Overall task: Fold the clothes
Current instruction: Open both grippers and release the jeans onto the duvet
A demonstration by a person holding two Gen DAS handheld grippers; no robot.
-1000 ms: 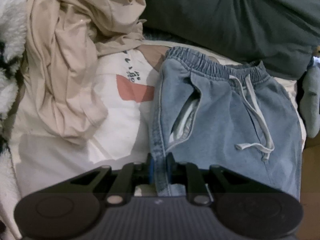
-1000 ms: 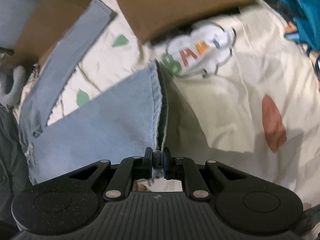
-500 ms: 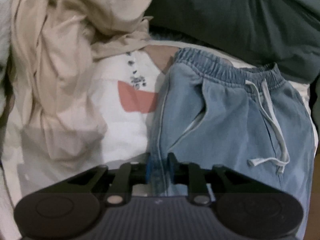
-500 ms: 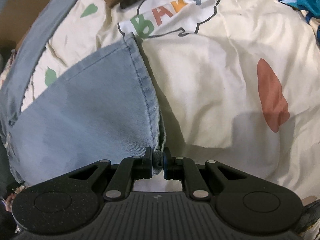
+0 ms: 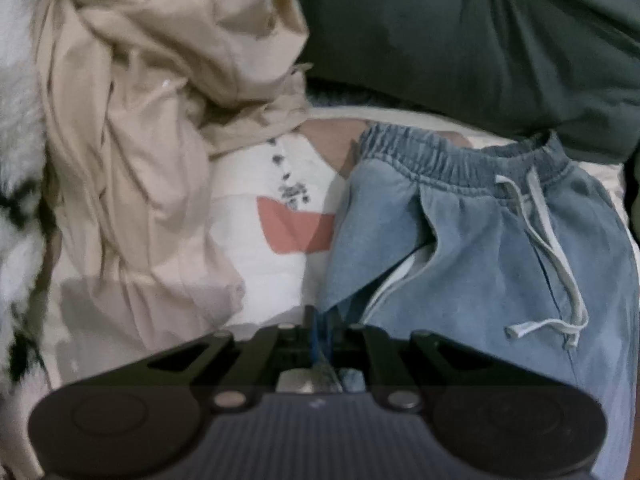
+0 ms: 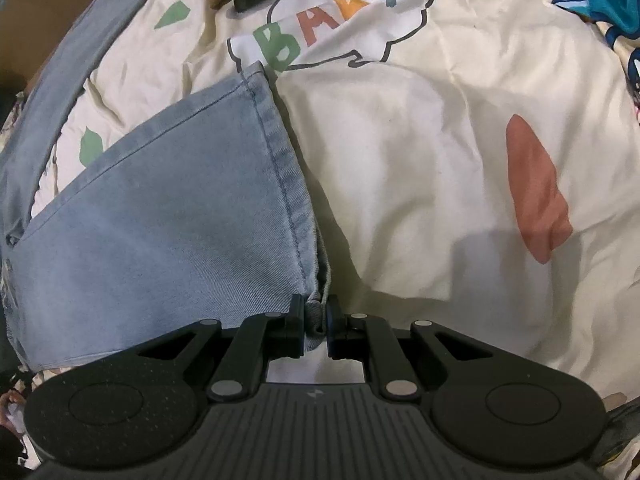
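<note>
Here the light blue denim trousers [image 5: 480, 248] lie spread on a cream printed bedsheet [image 6: 420, 152], elastic waistband and white drawstring [image 5: 548, 248] toward the far side in the left wrist view. The left claw [image 5: 323, 328] is pinched shut on the trousers' side edge near the pocket. The right claw [image 6: 316, 320] is closed on the hem corner of one leg [image 6: 180, 220], with a fold of denim bunched between its fingers. A crumpled beige garment [image 5: 140, 140] lies beside the trousers, and a dark green one [image 5: 480, 40] behind the waistband.
</note>
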